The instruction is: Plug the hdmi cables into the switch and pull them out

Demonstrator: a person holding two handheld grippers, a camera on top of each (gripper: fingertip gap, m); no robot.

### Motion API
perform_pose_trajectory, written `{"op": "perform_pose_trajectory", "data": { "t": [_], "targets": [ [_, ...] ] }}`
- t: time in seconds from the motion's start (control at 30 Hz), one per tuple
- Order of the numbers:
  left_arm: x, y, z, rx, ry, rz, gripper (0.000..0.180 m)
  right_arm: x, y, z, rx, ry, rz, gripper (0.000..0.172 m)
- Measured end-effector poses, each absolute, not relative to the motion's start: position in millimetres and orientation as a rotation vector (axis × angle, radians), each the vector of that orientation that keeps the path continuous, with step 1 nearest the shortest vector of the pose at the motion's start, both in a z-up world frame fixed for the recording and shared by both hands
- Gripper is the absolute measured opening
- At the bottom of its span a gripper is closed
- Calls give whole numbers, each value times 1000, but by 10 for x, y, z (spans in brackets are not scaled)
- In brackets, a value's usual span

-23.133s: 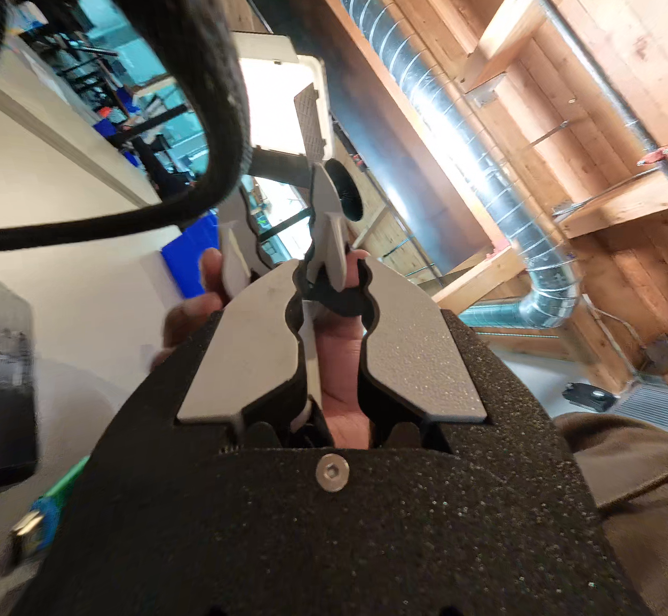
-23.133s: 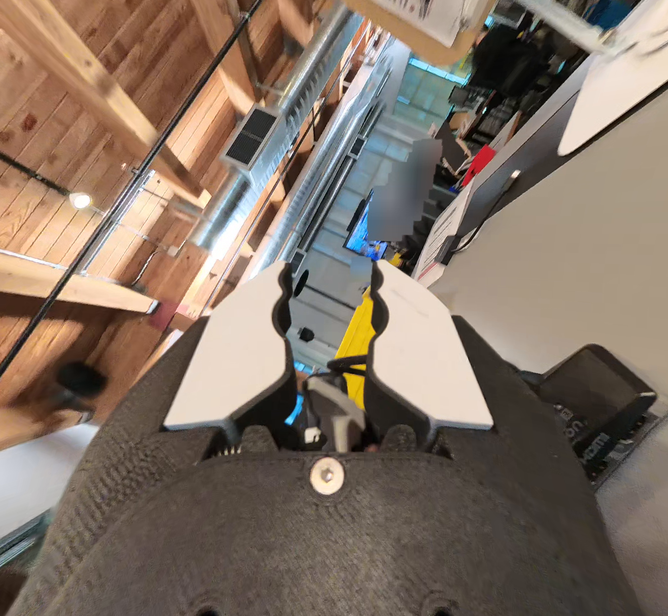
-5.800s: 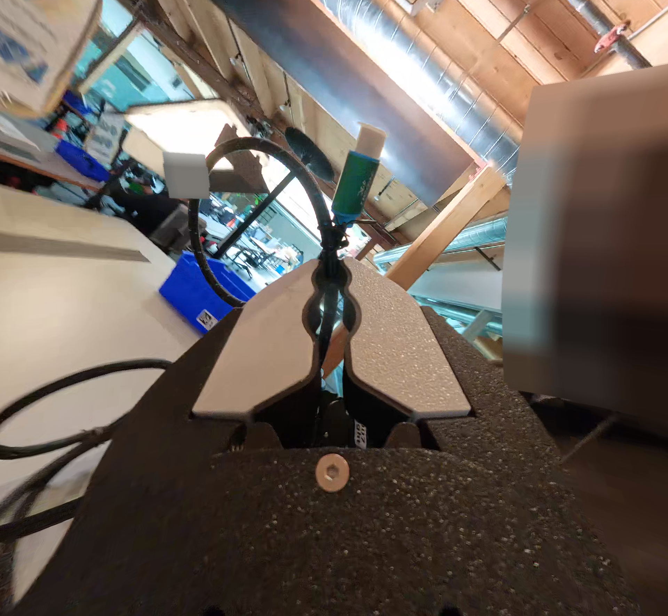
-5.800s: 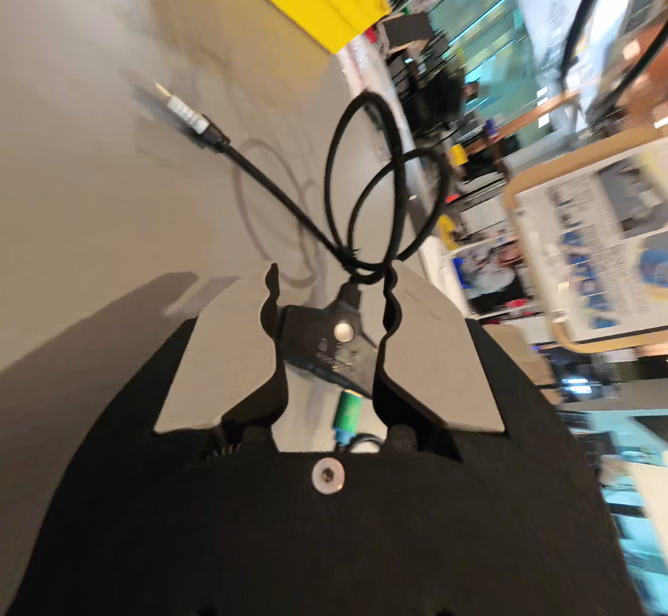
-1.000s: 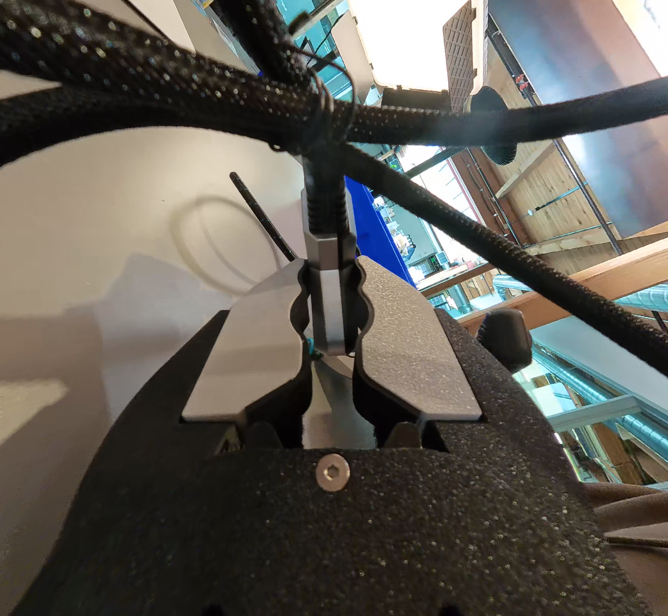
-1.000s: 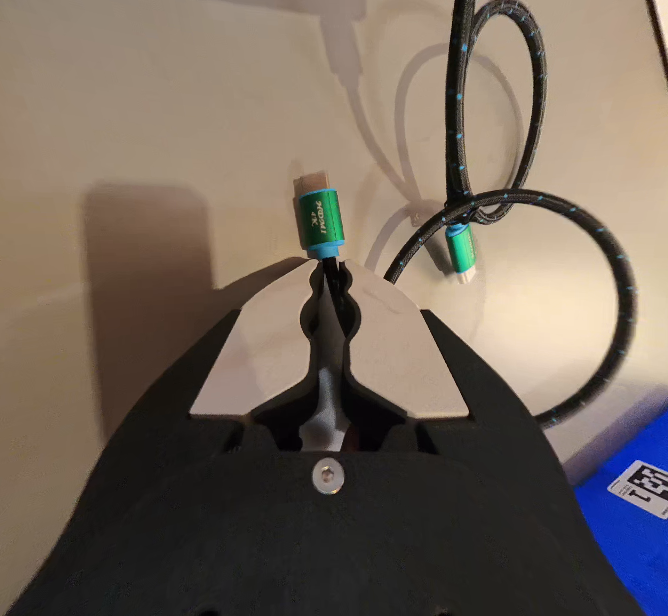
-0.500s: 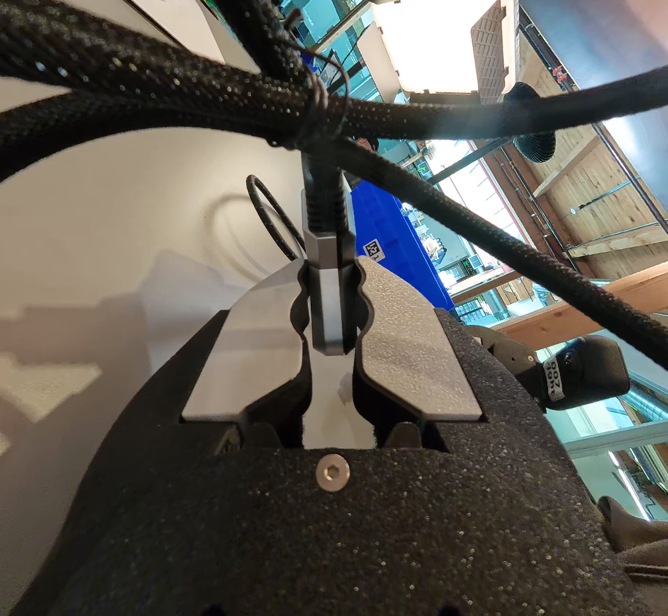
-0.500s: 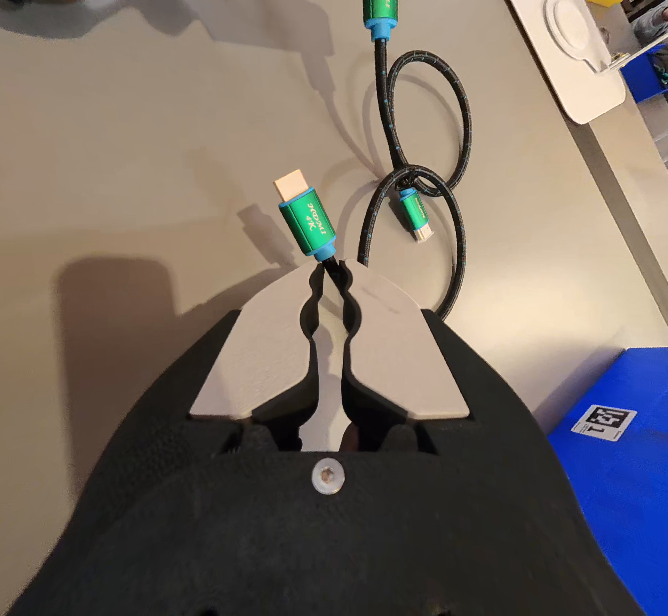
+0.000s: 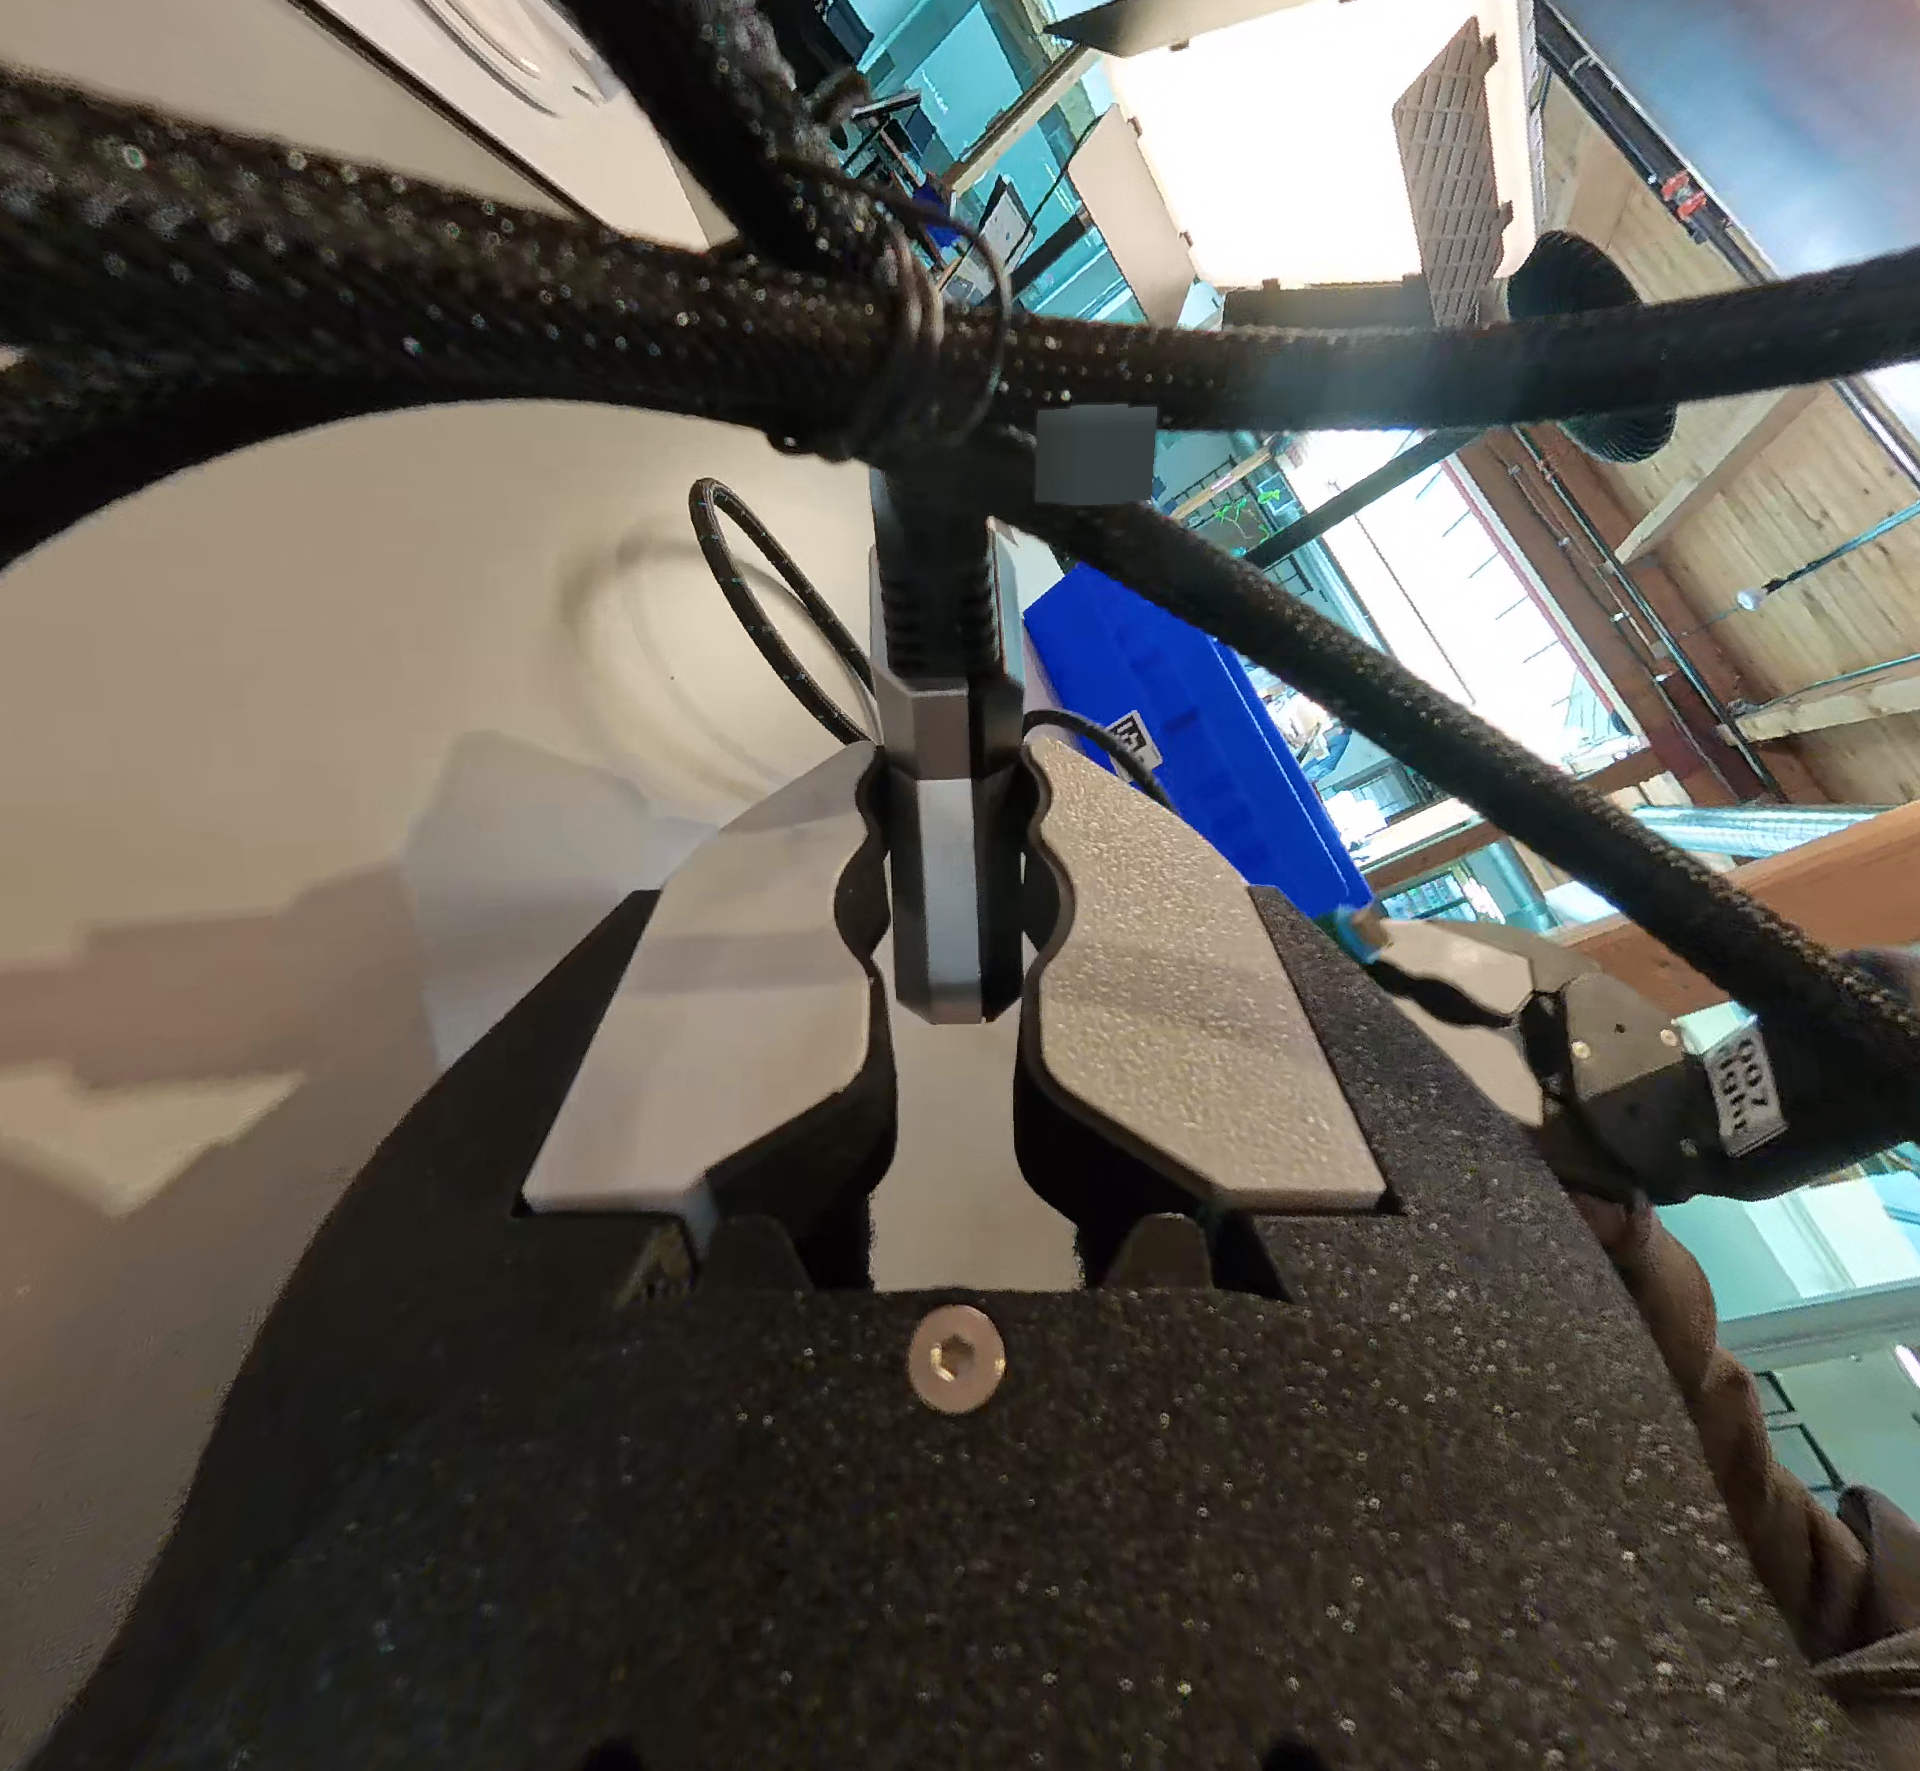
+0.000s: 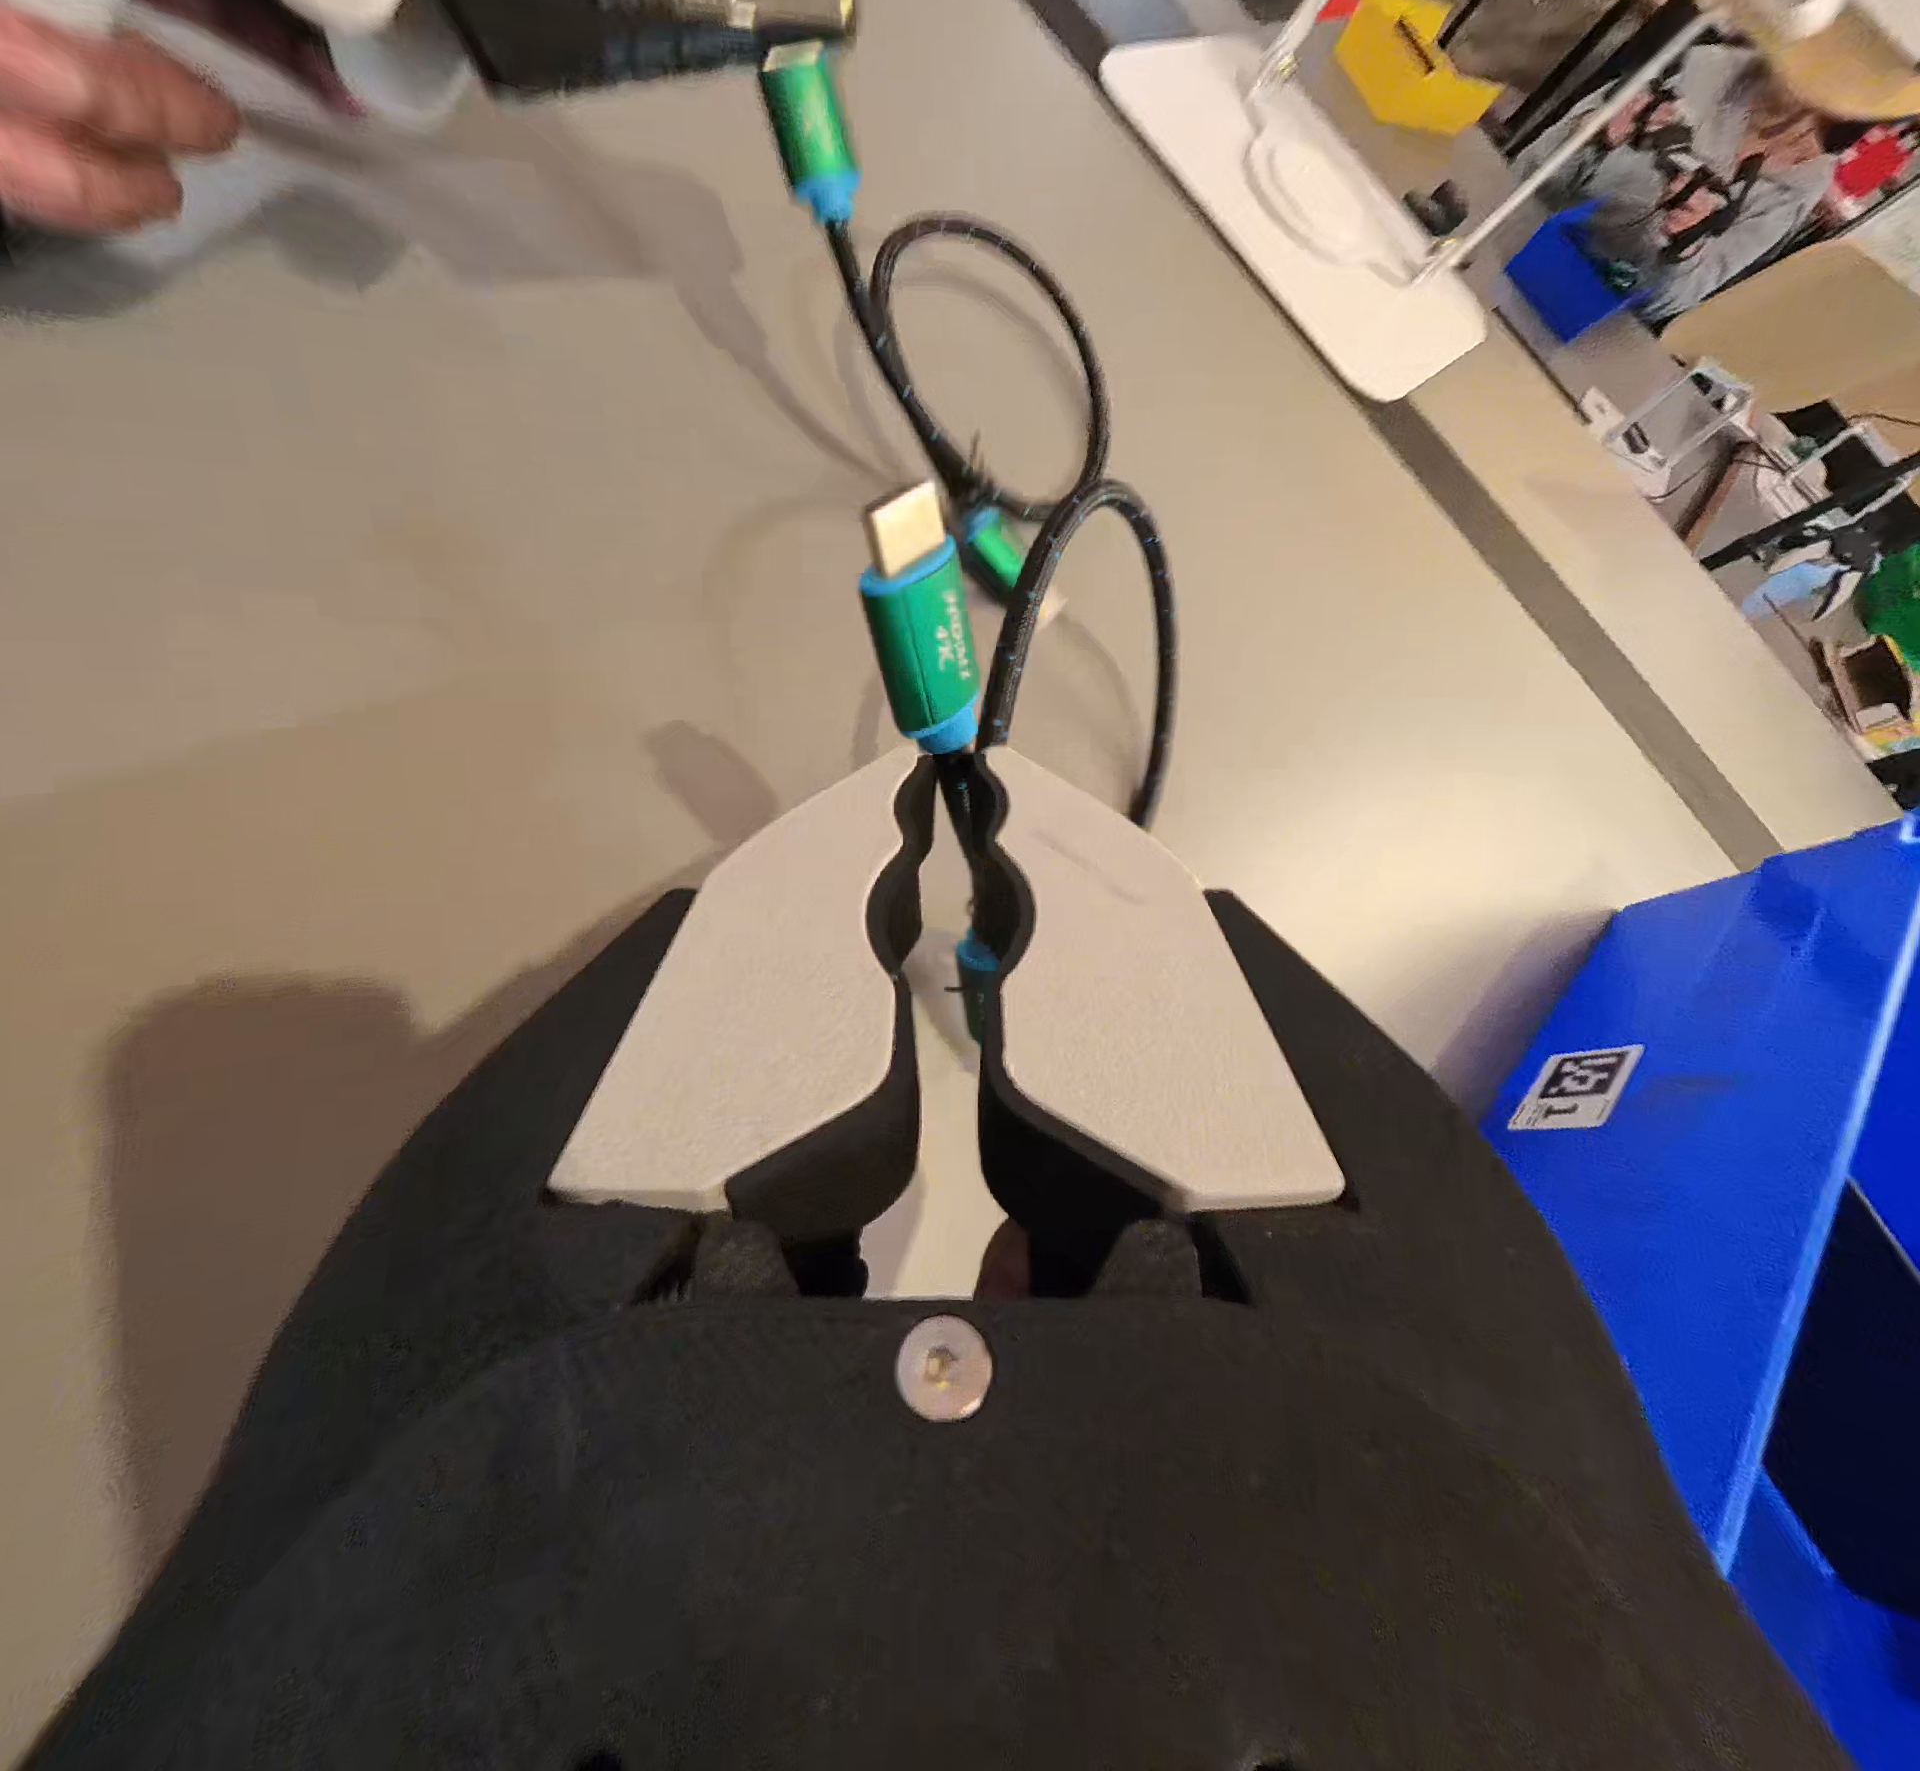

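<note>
Green HDMI plug juts past right tool, tips pinching braided cable behind it, plug free above desk. Left tool clamps grey adapter, steadying it.

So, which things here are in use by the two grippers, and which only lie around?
In use:
- left gripper, jaws shut on grey adapter
- right gripper, jaws shut on braided cable below green plug

Lying around:
- blue bin
- white stand
- second green plug
</note>
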State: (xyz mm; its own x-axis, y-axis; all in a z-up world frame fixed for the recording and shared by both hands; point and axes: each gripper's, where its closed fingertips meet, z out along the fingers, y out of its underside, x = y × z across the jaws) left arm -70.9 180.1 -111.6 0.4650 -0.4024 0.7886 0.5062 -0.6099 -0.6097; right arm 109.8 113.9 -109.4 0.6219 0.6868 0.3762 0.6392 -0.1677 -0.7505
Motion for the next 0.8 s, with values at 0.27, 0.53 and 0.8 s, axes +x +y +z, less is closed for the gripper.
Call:
{"op": "perform_pose_trajectory", "data": {
  "t": [0.27, 0.53, 0.8],
  "targets": [
    [-774, 1781, -1084, -1788, -182, -1409, 21, 964, 846, -1601, -1894, -1425, 31, 27],
    [-873, 1731, -1090, -1760, -286, -1489, 21, 817, 722, -1694, -1713, -1789, 165, 41],
    [-1065, 1704, -1071, -1742, -306, -1451, 21, 694, 608, -1885, -1743, -2008, 291, 33]
  ]
}}
